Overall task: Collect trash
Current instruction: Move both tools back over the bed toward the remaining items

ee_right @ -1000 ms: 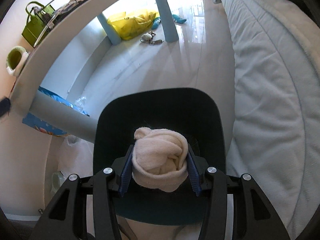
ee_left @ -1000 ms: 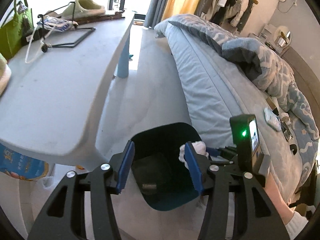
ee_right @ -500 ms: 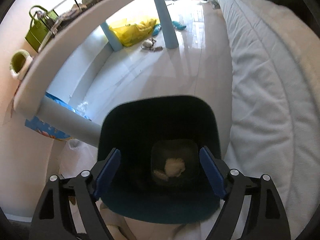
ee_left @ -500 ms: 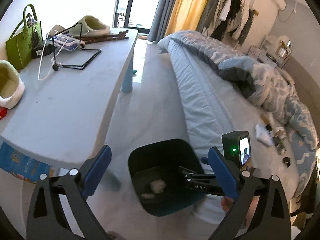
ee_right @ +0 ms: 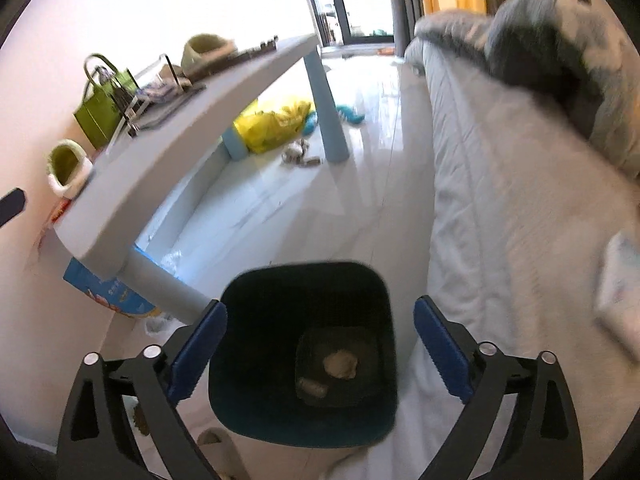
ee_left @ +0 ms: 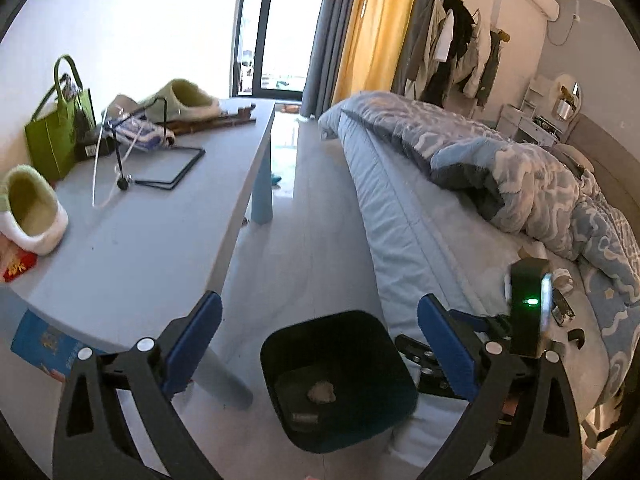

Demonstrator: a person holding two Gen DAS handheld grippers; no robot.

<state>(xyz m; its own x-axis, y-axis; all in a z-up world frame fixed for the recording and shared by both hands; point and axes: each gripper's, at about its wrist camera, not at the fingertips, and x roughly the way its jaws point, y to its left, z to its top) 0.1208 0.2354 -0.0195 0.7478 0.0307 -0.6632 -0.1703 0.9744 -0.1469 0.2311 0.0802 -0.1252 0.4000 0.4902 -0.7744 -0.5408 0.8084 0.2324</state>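
- Since one second ago the right tool (ee_right: 320, 344) has let go of the pale wad (ee_right: 340, 365), which it then held clamped over the bin; the wad now lies on the bin floor.
- Right tool: jaws spread wide, nothing between them, poised above the dark bin (ee_right: 304, 280).
- Left tool (ee_left: 320, 344): jaws also spread wide and empty; it was narrower a second ago, with its view lower to the bin.
- Wad, left view (ee_left: 321, 392): at the bottom of the bin (ee_left: 332, 320), with a smaller dark scrap just beside it at 7 o'clock.
- Bin stands on the floor between the worktop leg and the bed edge.
- Worktop (ee_left: 140, 240), at 10 o'clock from the left tool: two green slippers, a green bag (ee_left: 56, 136), a wire stand and a red packet (ee_left: 18, 266) at its near edge.
- Bed (ee_left: 460, 240), at 2 o'clock: small items lie on the sheet near the quilt; too blurred to identify.
- Floor under the worktop, right view: a yellow bag (ee_right: 272, 122) and loose bits at 12 o'clock.
- Judgement: one deposit is complete; both tools are free for the next pick-up, likely the red packet or the floor litter.
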